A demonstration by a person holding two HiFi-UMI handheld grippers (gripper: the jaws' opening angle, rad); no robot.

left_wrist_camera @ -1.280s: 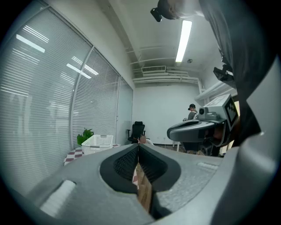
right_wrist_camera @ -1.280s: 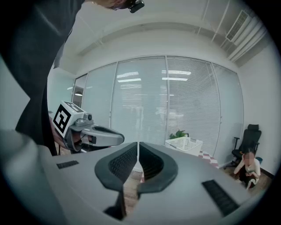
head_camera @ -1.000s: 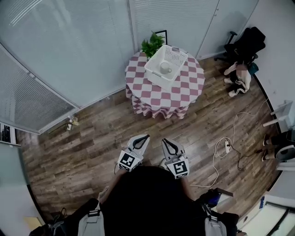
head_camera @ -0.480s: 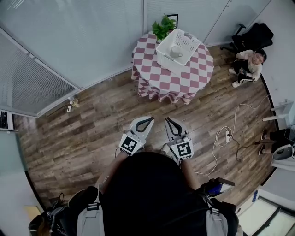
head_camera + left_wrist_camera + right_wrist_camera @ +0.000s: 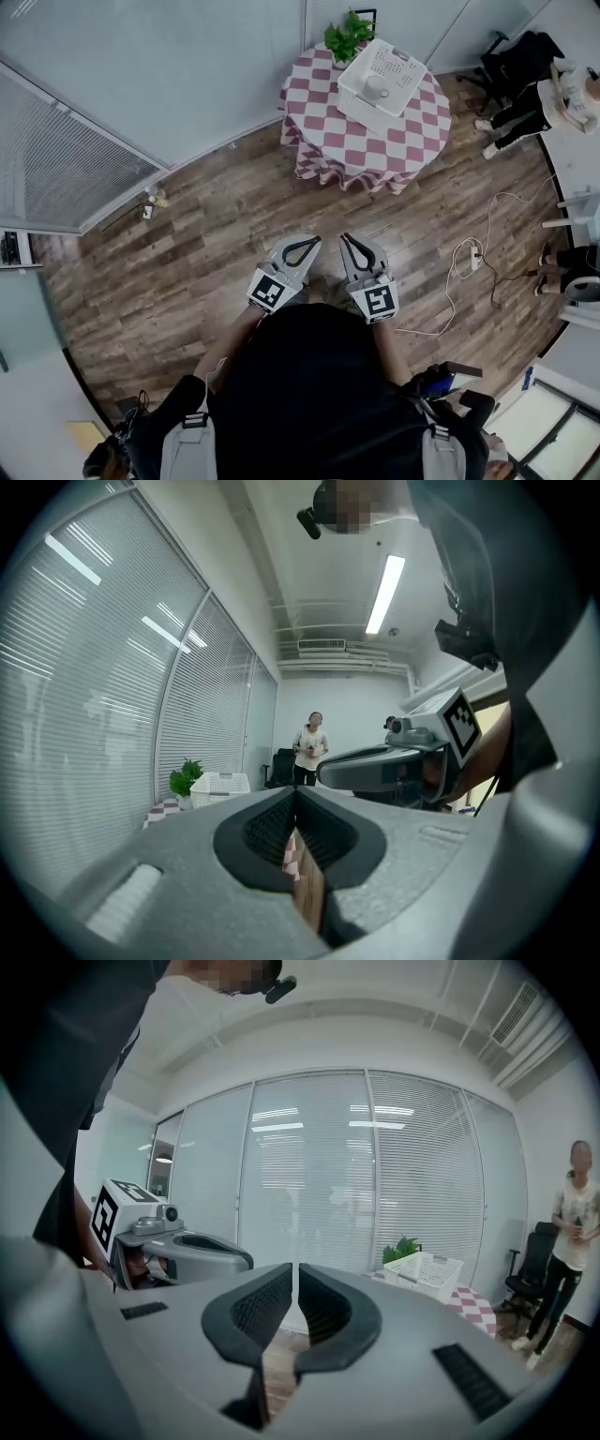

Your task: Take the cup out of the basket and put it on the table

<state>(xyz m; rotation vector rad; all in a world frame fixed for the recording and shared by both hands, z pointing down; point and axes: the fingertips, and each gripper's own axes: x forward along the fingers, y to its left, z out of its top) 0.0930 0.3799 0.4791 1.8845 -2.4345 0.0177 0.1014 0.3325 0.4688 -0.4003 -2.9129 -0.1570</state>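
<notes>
A white cup [image 5: 377,91] stands inside a white lattice basket [image 5: 392,67] on a round table with a red-and-white checked cloth [image 5: 361,141], far ahead of me. My left gripper [image 5: 309,242] and right gripper [image 5: 350,240] hang side by side over the wooden floor, well short of the table. Both are shut with nothing between their jaws. In the left gripper view the basket [image 5: 221,784] is small and distant, and in the right gripper view the basket [image 5: 427,1273] sits on the table [image 5: 476,1305]. The basket wall hides the cup in both gripper views.
A green potted plant [image 5: 348,37] stands on the table behind the basket. Glass walls with blinds [image 5: 169,84] curve along the left. A person [image 5: 548,94] is near a black chair [image 5: 514,56] at the right. White cables and a power strip [image 5: 466,258] lie on the floor.
In the head view the table with the basket has slid up and to the right. Both grippers stay shut and side by side. The person at the right has shifted position.
</notes>
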